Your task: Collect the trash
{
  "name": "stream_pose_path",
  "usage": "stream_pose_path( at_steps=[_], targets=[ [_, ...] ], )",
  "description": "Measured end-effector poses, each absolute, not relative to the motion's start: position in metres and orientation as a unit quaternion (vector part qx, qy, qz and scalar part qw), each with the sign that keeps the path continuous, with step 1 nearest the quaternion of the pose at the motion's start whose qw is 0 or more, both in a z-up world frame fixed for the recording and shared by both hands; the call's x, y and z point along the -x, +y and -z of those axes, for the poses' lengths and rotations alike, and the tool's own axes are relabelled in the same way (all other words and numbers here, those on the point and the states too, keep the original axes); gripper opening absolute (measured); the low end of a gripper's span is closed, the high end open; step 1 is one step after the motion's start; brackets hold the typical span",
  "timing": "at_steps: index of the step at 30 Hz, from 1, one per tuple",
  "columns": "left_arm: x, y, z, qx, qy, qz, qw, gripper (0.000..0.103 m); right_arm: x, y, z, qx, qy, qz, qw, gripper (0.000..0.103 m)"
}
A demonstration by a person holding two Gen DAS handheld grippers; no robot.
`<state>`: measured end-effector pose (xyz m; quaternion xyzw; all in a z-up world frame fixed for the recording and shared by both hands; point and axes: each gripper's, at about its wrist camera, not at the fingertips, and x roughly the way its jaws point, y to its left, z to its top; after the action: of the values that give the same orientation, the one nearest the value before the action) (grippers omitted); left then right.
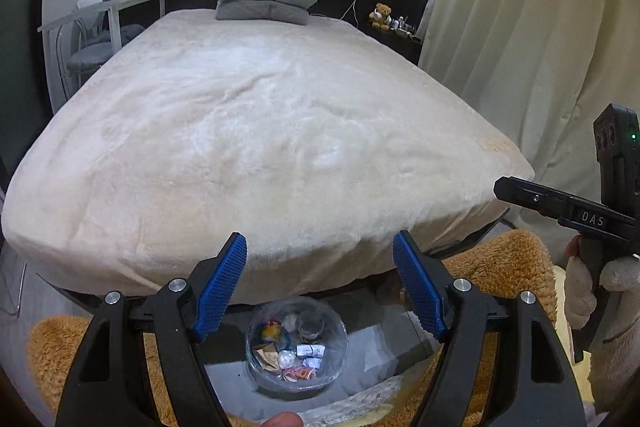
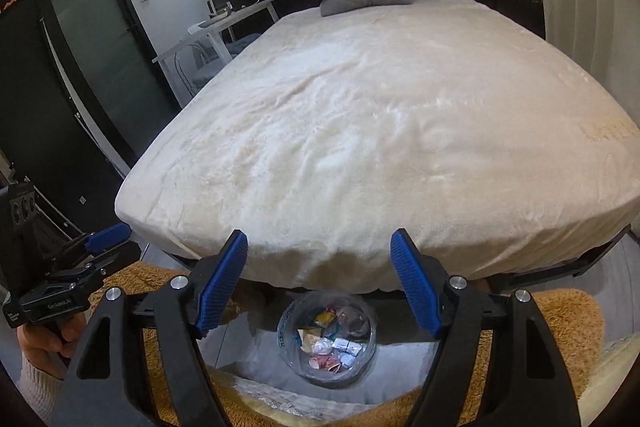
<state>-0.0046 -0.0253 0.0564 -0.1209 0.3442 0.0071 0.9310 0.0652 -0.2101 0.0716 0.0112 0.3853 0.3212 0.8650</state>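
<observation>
While both tools [image 1: 320, 283] gape empty, wrapper-filled bowl [image 1: 297, 343] below, bed [image 1: 256, 131] beyond.

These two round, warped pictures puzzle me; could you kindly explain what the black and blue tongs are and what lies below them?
Each picture comes from a fisheye camera on a hand-held gripper, looking along its two blue-padded fingers. One shows the left gripper, with the right gripper at its edge; the other shows the right gripper. A person holds both. Both stand open and hold nothing. Ahead is a bed; below, on a glass table, stands a clear bowl with wrappers and scraps in it.
</observation>
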Motion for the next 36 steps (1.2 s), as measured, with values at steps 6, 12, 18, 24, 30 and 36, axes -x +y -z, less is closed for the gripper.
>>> stream_pose_path(
  at_steps=[6, 12, 18, 24, 30, 36],
  targets=[
    [0.015, -0.027, -0.081, 0.107, 0.316, -0.013, 0.943, 0.074, -0.051, -0.219, -0.095, -0.007, 0.351, -0.319, 0.88, 0.076],
    [0.023, -0.031, -0.093, 0.094, 0.298, -0.016, 0.95, 0.086, -0.035, -0.223, -0.107, 0.005, 0.309, -0.31, 0.899, 0.09],
    [0.031, -0.034, -0.098, 0.086, 0.281, -0.023, 0.956, 0.097, -0.03, -0.222, -0.109, 0.007, 0.301, -0.324, 0.897, 0.099],
    [0.033, -0.033, -0.1, 0.076, 0.276, -0.035, 0.958, 0.097, -0.024, -0.224, -0.113, 0.009, 0.292, -0.327, 0.899, 0.099],
    [0.035, -0.032, -0.103, 0.075, 0.275, -0.041, 0.958, 0.097, -0.024, -0.226, -0.114, 0.007, 0.286, -0.325, 0.901, 0.099],
    [0.036, -0.033, -0.104, 0.072, 0.272, -0.046, 0.958, 0.097, -0.017, -0.224, -0.119, 0.019, 0.269, -0.334, 0.903, 0.099]
  ],
)
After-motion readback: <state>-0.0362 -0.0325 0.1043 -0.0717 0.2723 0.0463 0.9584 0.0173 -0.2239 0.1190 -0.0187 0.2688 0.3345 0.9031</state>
